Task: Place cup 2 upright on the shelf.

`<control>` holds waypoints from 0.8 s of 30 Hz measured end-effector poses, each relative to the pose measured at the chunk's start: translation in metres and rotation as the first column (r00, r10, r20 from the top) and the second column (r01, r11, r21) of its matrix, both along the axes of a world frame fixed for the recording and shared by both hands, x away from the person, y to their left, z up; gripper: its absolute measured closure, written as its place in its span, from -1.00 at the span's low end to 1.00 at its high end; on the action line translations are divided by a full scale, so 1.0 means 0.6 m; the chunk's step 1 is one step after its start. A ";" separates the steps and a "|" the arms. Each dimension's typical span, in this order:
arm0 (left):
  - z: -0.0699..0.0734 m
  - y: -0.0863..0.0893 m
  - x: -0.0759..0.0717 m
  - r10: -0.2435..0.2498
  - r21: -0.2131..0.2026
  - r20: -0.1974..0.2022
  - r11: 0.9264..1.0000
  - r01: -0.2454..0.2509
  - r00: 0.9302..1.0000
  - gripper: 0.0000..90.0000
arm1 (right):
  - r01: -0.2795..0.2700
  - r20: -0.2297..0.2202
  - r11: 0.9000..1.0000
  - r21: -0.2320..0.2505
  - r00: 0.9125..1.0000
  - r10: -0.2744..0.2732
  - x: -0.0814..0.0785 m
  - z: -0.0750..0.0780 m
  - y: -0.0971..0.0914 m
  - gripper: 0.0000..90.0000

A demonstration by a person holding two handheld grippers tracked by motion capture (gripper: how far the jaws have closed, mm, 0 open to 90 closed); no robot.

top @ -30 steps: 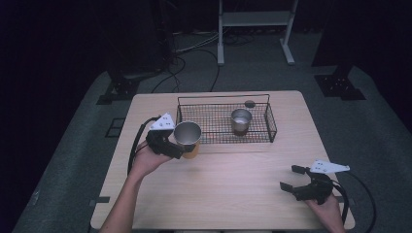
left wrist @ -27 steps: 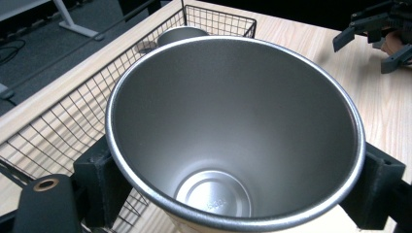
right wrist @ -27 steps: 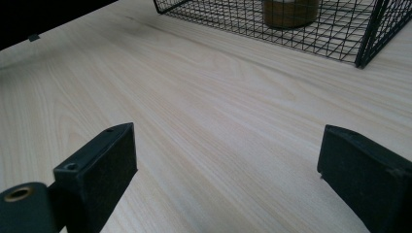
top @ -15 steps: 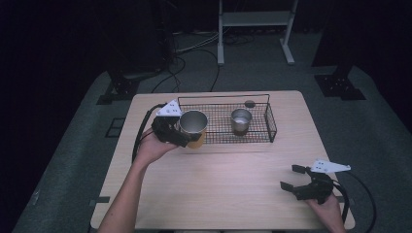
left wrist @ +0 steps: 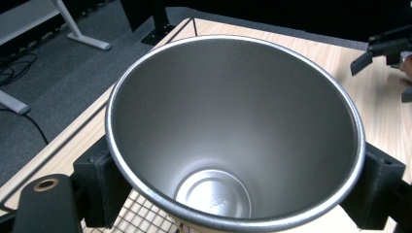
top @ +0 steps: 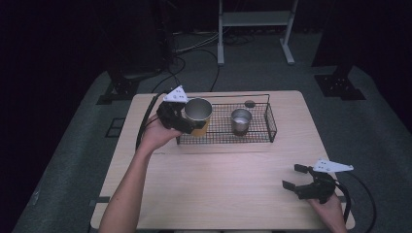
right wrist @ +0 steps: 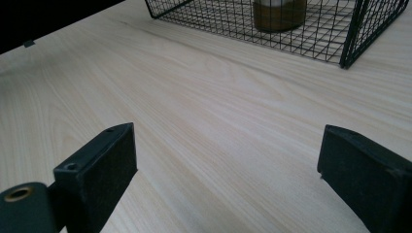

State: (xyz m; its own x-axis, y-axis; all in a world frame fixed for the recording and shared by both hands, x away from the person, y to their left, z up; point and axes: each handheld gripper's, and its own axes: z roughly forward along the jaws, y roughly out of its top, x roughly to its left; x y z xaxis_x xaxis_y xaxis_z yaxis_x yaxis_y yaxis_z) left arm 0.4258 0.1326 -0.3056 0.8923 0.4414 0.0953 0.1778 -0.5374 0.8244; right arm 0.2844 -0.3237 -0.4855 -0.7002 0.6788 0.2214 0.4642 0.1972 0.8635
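Left gripper (top: 187, 121), fingers clamped on the steel cup (top: 197, 115), has risen over the wire basket's (top: 270, 124) left end, ready to lower; right gripper (top: 296, 178) rests, fingers apart.

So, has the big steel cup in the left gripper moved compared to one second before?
Yes. The steel cup, held by the left gripper, has gone up and right, from beside the wire basket to over its left end.

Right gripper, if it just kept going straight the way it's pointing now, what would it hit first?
Probably the wire basket. The right gripper has open jaws with nothing between them, aimed low across bare table. The basket's near wall lies ahead, with a metal cup behind it. Depth is hard to judge.
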 end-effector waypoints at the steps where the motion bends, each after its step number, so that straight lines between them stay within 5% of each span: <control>1: 0.002 -0.002 0.004 0.002 0.003 -0.001 1.000 -0.002 1.000 -0.70 | -0.001 -0.003 1.000 -0.004 1.000 0.001 0.000 -0.001 0.000 -0.86; 12: 0.022 -0.019 0.039 0.012 0.013 -0.005 1.000 -0.012 1.000 -0.70 | -0.011 -0.005 1.000 -0.018 1.000 0.011 -0.001 -0.002 0.007 -0.86; 24: 0.013 -0.037 0.089 0.048 0.037 -0.029 0.998 -0.047 0.998 -0.70 | -0.023 -0.001 1.000 -0.017 1.000 0.023 0.000 -0.002 0.011 -0.86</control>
State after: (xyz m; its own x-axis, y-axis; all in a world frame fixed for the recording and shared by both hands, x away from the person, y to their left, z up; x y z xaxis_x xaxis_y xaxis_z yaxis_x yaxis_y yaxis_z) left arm 0.4794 0.1104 -0.2978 0.8732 0.4798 0.0855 0.2281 -0.5575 0.7982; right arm 0.2842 -0.3169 -0.4864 -0.7153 0.6663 0.2107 0.4599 0.2220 0.8598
